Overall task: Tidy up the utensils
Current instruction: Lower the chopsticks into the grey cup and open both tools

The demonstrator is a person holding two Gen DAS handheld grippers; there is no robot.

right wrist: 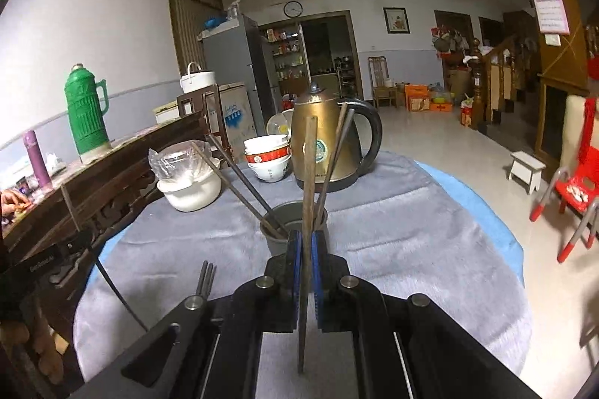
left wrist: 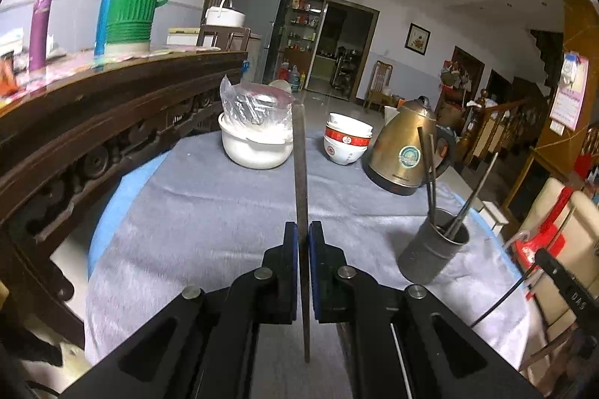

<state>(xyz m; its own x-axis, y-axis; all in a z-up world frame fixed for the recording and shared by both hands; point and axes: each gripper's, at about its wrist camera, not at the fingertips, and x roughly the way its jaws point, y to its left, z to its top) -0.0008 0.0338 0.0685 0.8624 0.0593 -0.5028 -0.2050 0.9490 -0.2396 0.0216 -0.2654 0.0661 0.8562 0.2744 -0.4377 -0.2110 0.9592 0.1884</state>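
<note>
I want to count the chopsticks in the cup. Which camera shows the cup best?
The left wrist view is best: the metal cup stands in the open, its whole side and rim visible, with chopsticks leaning inside. In the right wrist view the cup is partly hidden behind the right hand-held gripper and its held chopstick.

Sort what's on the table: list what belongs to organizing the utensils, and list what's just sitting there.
Job items:
- chopstick in the left gripper
- chopstick in the right gripper
- metal cup holding chopsticks
- loose chopsticks on the cloth

Just lying about:
- kettle
- stacked bowls
- white pot with a plastic bag
</note>
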